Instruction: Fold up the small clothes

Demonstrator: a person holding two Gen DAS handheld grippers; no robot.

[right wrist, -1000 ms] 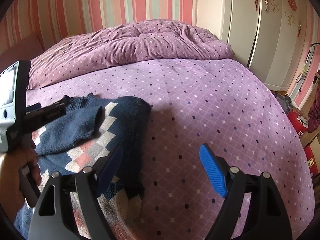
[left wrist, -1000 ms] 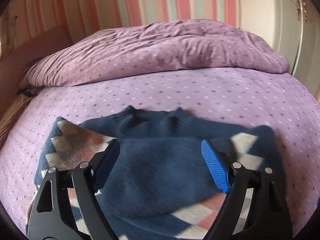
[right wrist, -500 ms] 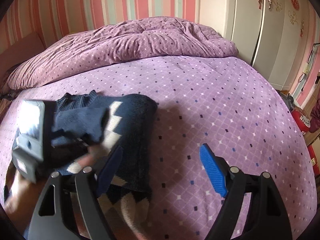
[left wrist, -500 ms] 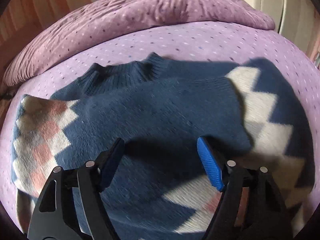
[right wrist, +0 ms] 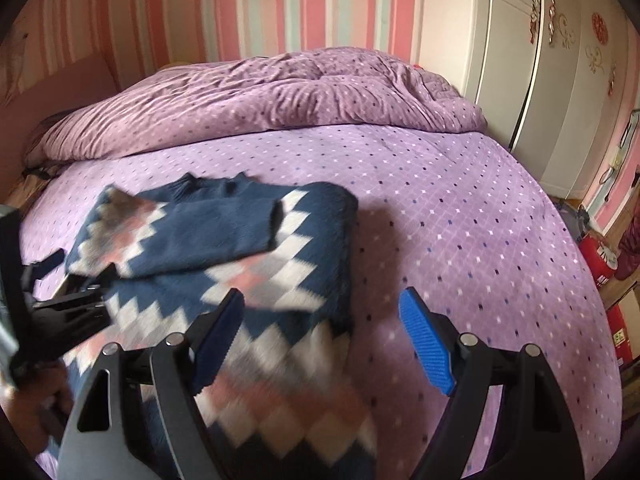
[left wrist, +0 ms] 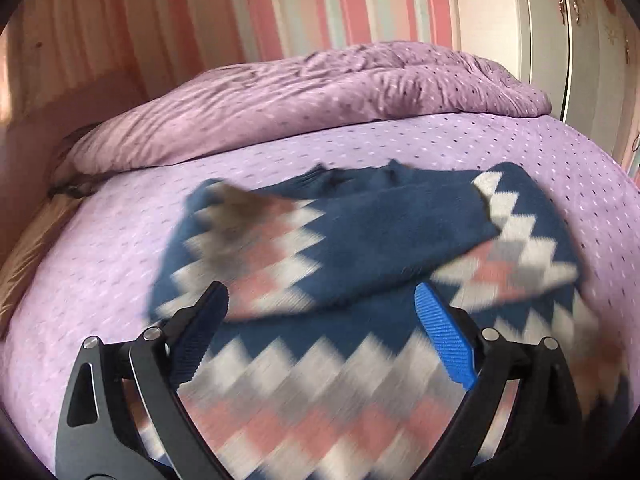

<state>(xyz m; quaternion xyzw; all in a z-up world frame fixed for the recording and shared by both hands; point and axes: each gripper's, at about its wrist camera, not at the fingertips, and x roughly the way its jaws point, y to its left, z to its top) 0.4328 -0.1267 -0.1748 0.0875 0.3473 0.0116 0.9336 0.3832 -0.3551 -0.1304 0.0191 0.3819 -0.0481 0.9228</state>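
A small navy sweater [left wrist: 360,240] with white, pink and grey diamonds lies flat on the purple bed, also in the right wrist view [right wrist: 224,240]. One sleeve [left wrist: 392,232] is folded across its chest. My left gripper [left wrist: 322,328] is open and empty, above the sweater's lower half. It also shows at the left edge of the right wrist view [right wrist: 70,280]. My right gripper [right wrist: 322,336] is open and empty over the sweater's right edge.
The dotted purple bedspread [right wrist: 460,220] extends to the right of the sweater. A bunched purple duvet [right wrist: 260,108] lies at the far end. White wardrobe doors [right wrist: 520,60] and red objects [right wrist: 600,256] stand right of the bed. A striped wall is behind.
My left gripper has pulled back and up from the sweater, leaving the sleeve folded across the chest. My right gripper has shifted left over the sweater's edge.
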